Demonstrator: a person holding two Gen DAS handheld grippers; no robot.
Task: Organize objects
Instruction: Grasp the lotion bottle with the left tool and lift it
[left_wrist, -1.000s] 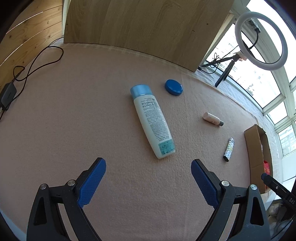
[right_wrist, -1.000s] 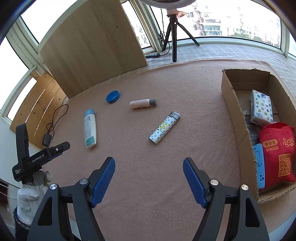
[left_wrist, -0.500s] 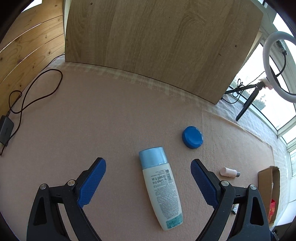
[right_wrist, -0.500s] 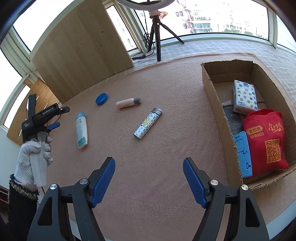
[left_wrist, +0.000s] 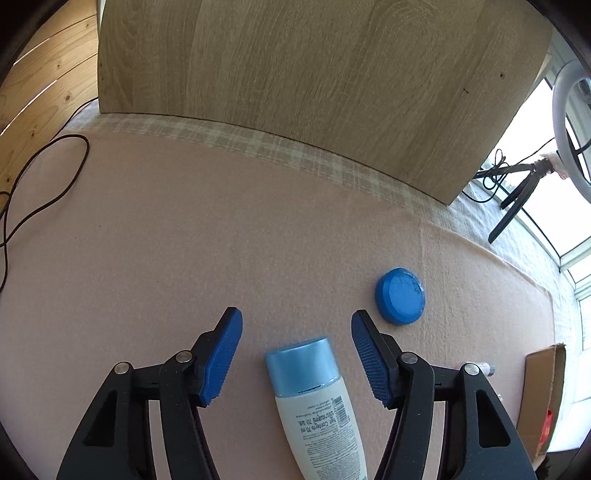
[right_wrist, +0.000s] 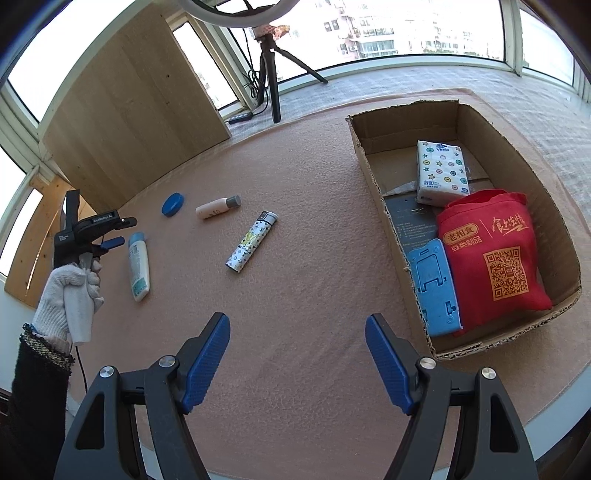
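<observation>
A white bottle with a light-blue cap (left_wrist: 317, 413) lies on the pink mat, its cap between the fingers of my left gripper (left_wrist: 296, 317), which stands open with a gap on each side. A gloved hand (right_wrist: 72, 291) holds the left gripper (right_wrist: 110, 242) beside that bottle (right_wrist: 138, 264). To the right lie a blue round lid (left_wrist: 400, 301), a small cream bottle (right_wrist: 218, 207) and a patterned lighter (right_wrist: 253, 245). My right gripper (right_wrist: 297, 321) hovers open and empty near the front edge, left of the cardboard box (right_wrist: 369, 155).
The box holds a tissue pack (right_wrist: 441, 171), a red bag (right_wrist: 491, 254) and a blue stand (right_wrist: 436, 288). A wooden board (left_wrist: 295, 81) stands at the back, a ring-light tripod (right_wrist: 271, 74) behind the mat, and a black cable (left_wrist: 44, 184) lies at the left.
The left gripper has come down and forward over the bottle's cap end, and its fingers have narrowed around it. The right gripper has shifted right, closer to the box.
</observation>
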